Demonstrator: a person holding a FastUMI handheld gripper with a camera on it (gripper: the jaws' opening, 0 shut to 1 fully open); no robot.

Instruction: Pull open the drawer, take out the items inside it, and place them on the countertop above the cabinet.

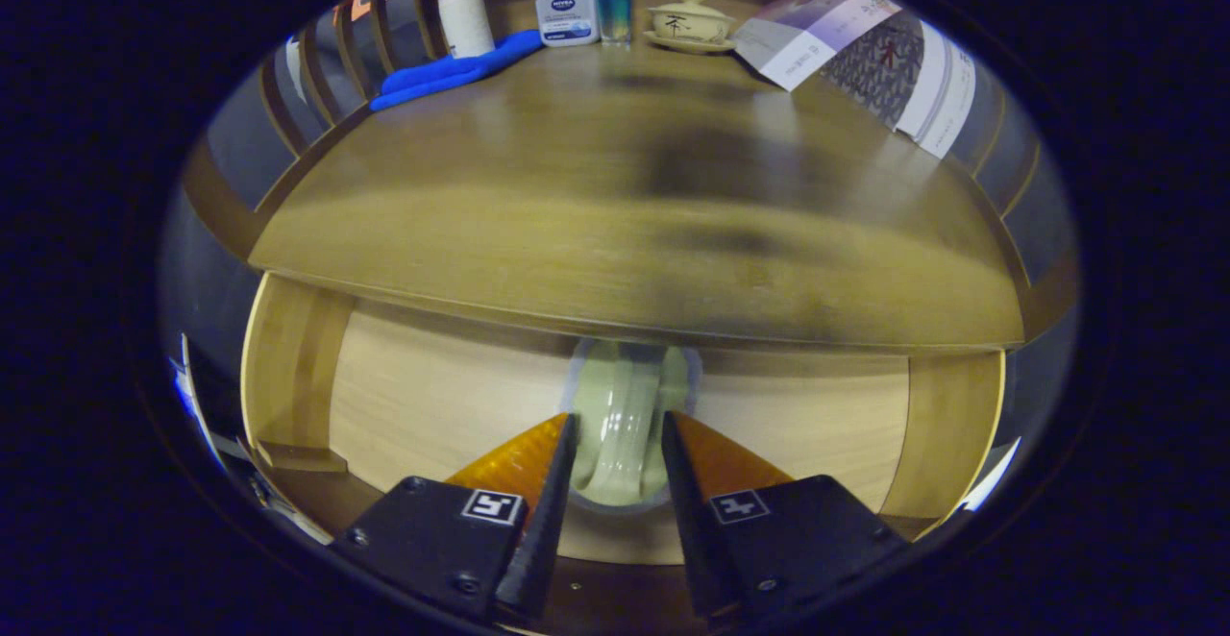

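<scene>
Drawer (461, 396) is pulled out under the countertop (615, 232), light wood floor visible, side walls left and right. Inside it: a pale green ceramic piece (625, 425), glossy, ribbed or curved body, sitting mid-drawer with its far end tucked under the countertop's front edge. Can't tell exactly what it is, cup or small pot maybe.

Gripper (620, 444) is low over the drawer, fingers on either side of the green piece, one left, one right. Jaws are narrowly apart, about the width of the piece. Fingers look to be right against its sides, but I can't confirm both are pressing, so grip is uncertain.

Countertop is above and beyond the drawer, brown wood, motion-blurred, a dark shadow patch across the middle. Along the far edge, left to right: white pump bottle (464, 12), blue cloth (456, 69) stretched out in front of it towards the left, small white bottle with dark cap (567, 12), clear blue bottle (613, 0) just beside that, lidded tea bowl on a saucer (690, 23). Far right: folded printed paper or box (865, 55) leaning at the edge. Slatted wooden rails (327, 69) run along the left side of the countertop.
</scene>
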